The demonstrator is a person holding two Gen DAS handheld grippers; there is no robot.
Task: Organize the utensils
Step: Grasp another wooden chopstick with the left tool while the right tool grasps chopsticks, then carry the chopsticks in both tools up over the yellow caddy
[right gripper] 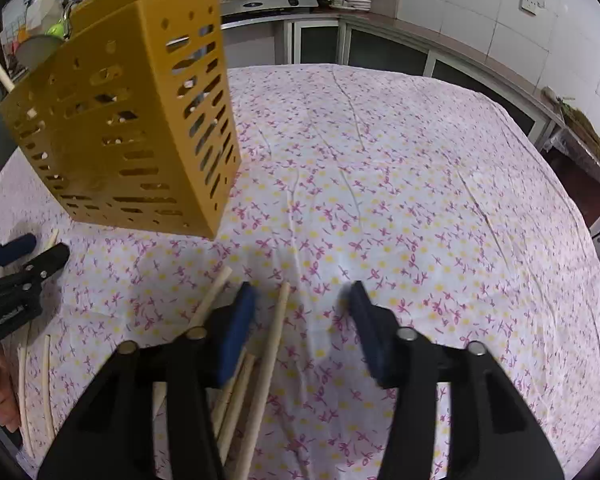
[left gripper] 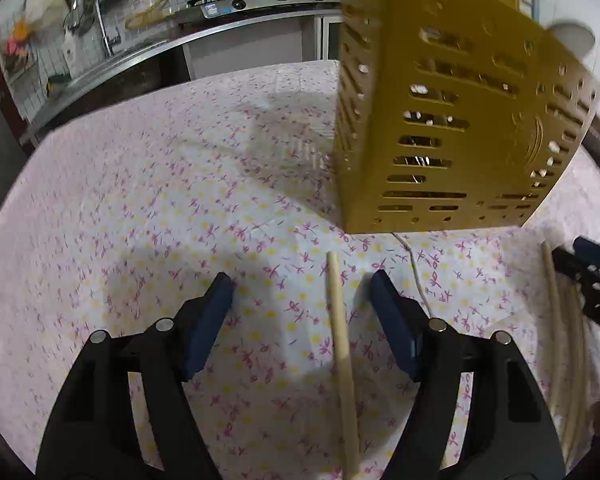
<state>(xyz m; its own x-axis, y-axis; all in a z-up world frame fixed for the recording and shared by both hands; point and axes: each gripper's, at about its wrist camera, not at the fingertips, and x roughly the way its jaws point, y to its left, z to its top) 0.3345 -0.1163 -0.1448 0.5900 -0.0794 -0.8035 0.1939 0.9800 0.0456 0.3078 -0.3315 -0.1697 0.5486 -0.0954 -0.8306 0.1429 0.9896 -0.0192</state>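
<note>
Chopsticks (right gripper: 274,344) lie loose on the floral cloth (right gripper: 380,200) just before the yellow holder (right gripper: 132,120), likely awaiting sorting into it. Left gripper (left gripper: 302,294) and right gripper (right gripper: 302,304) both stand apart, unclamped, each straddling one stick, apparently lined up to pinch it.

Both wrist views look steeply down, close over the table (left gripper: 140,200), sharing the yellow holder (left gripper: 440,120) and chopsticks (right gripper: 268,352).

Open right tool (right gripper: 302,300), chopsticks (right gripper: 266,364), yellow holder (right gripper: 140,132)
</note>
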